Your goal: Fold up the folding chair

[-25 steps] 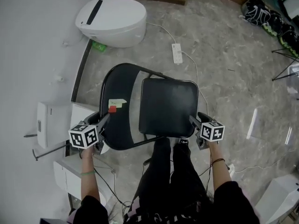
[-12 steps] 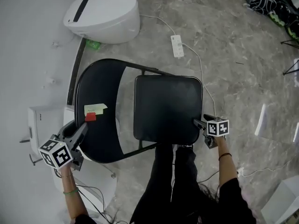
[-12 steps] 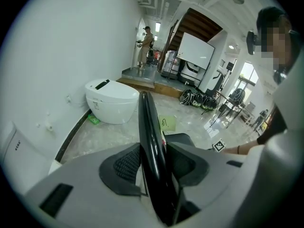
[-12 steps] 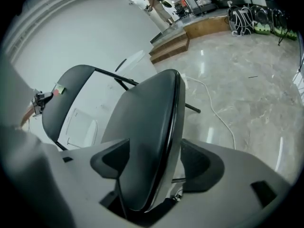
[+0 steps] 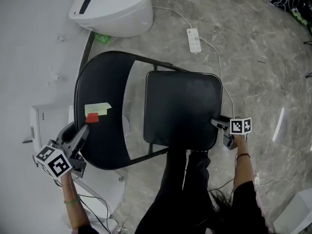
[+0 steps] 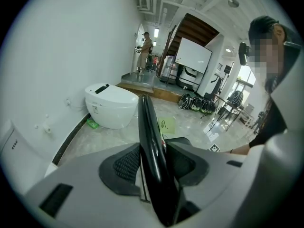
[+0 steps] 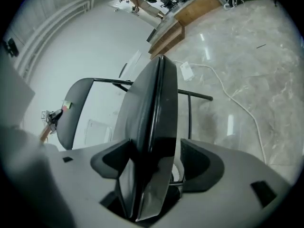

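Left gripper (image 5: pixel 82 134) clamped the near rim of the backrest (image 5: pixel 100 82), pads pressing both faces. Right gripper (image 5: pixel 218 125): jaws had just been opening and stood wide, the seat (image 5: pixel 180 101) edge between them, unpinched. Folding chair (image 5: pixel 165 133) stood open on the marble floor (image 5: pixel 253 72), before the person's legs (image 5: pixel 183 189). Yellow note (image 5: pixel 99 107) and red tag (image 5: pixel 92 117) on the backrest. Beyond: power strip (image 5: pixel 194 39), then a white rounded unit (image 5: pixel 111 6) by the wall.
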